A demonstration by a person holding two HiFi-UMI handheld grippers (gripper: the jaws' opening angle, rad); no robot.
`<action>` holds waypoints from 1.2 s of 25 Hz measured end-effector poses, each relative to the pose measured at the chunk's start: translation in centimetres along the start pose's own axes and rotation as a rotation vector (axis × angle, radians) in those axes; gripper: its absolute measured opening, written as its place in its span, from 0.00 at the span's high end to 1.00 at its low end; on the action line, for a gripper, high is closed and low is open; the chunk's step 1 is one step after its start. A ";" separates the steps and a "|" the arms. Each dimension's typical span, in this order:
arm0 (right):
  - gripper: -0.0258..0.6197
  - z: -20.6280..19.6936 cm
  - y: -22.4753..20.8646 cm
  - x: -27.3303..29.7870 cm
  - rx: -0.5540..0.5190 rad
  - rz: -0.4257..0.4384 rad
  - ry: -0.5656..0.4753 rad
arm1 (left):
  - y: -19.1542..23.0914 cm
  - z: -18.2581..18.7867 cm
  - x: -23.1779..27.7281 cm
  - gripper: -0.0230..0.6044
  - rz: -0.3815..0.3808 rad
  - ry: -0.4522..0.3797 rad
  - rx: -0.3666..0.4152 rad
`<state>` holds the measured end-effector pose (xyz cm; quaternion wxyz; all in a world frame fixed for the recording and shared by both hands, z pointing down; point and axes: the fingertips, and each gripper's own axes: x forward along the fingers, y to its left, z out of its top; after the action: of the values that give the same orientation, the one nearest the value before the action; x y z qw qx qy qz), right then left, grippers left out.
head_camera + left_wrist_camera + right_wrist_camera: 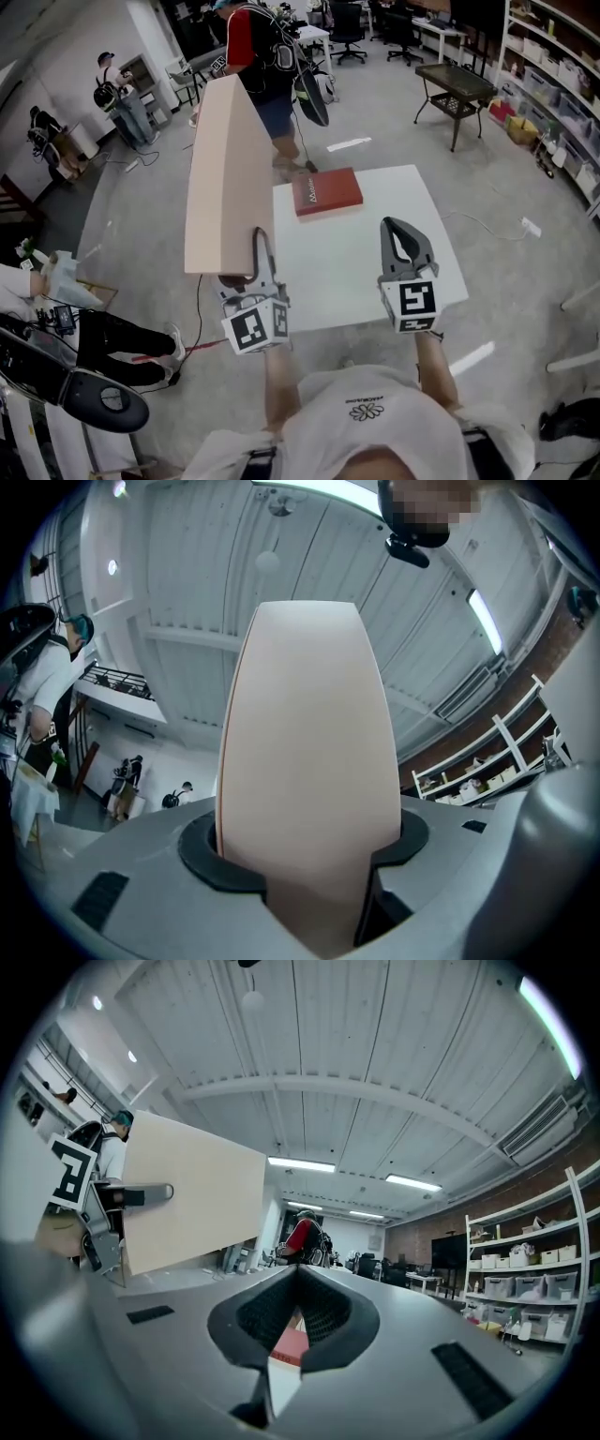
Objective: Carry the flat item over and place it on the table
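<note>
Beside the left edge of a white table [356, 272], a pale beige flat board [220, 178] is held upright, clear of the tabletop. It is pinched at its lower end by the left gripper [314, 841]. The right gripper [394, 227] is raised over the table's near half, its jaws pressed together on nothing. A red book [326, 191] is laid at the far edge; the white lettering on its cover cannot be read. Most of the tabletop is left bare. Along the right wall, shelves [553, 84] are stocked with storage bins, their contents unseen. Open grey floor [375, 103] is seen around the table.
</note>
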<state>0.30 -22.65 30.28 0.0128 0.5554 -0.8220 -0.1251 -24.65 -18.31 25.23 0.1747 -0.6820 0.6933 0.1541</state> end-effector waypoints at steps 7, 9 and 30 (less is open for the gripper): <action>0.94 -0.3 -0.1 6.5 -0.011 0.001 -0.007 | 1.4 -1.6 4.6 0.50 0.006 -0.029 -0.009; 0.94 -0.6 0.2 8.3 -0.017 0.024 0.000 | 1.8 -2.6 6.1 0.50 -0.003 -0.012 -0.046; 0.94 -3.9 -4.5 9.8 0.101 0.047 0.005 | -2.3 -7.1 6.9 0.50 0.027 0.106 -0.095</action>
<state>1.30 -33.93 31.91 -0.0102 0.5362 -0.8401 -0.0817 -22.64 -27.79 28.52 0.1031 -0.6872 0.7026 0.1531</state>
